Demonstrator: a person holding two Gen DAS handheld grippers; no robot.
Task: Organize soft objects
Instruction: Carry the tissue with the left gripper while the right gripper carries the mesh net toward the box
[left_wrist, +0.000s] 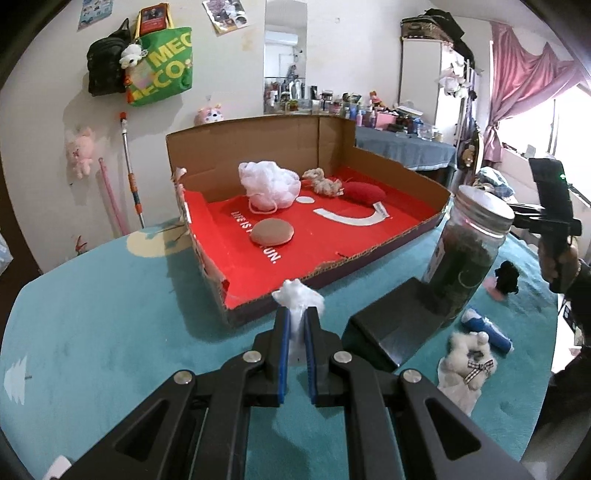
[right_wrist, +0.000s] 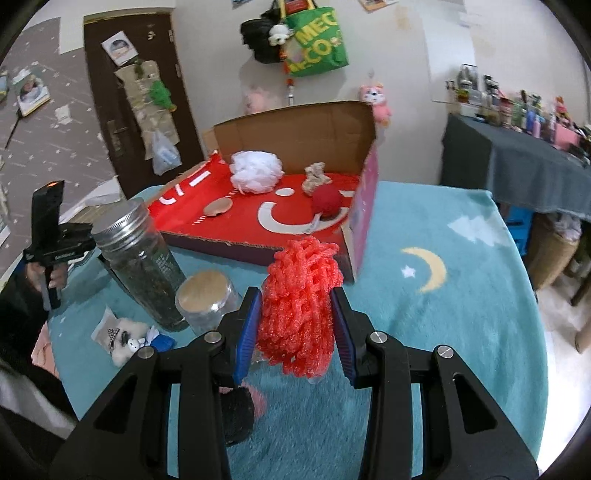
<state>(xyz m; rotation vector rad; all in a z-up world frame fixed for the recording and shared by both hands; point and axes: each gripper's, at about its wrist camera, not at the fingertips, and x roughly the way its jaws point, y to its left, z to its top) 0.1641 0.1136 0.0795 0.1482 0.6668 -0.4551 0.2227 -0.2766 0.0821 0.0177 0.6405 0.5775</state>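
A cardboard box (left_wrist: 369, 254) (right_wrist: 364, 206) with a red lining stands on the teal table. In it lie a white mesh puff (left_wrist: 267, 184) (right_wrist: 256, 171), a tan round pad (left_wrist: 272, 231) (right_wrist: 218, 206), a beige fuzzy toy (left_wrist: 323, 181) (right_wrist: 314, 177) and a red cushion (left_wrist: 364, 192) (right_wrist: 327, 201). My left gripper (left_wrist: 296, 314) is shut on a small white soft piece (left_wrist: 297, 295), just in front of the box's near edge. My right gripper (right_wrist: 297, 295) is shut on a red foam net (right_wrist: 299, 306), held above the table before the box.
A tall glass jar with a metal lid (left_wrist: 467, 251) (right_wrist: 142, 266), a low jar with a wooden lid (right_wrist: 207, 299), a black block (left_wrist: 391, 328), a white plush bear (left_wrist: 471, 356) (right_wrist: 123, 338), a blue roll (left_wrist: 487, 328) and a black fuzzy item (left_wrist: 506, 277) stand on the table.
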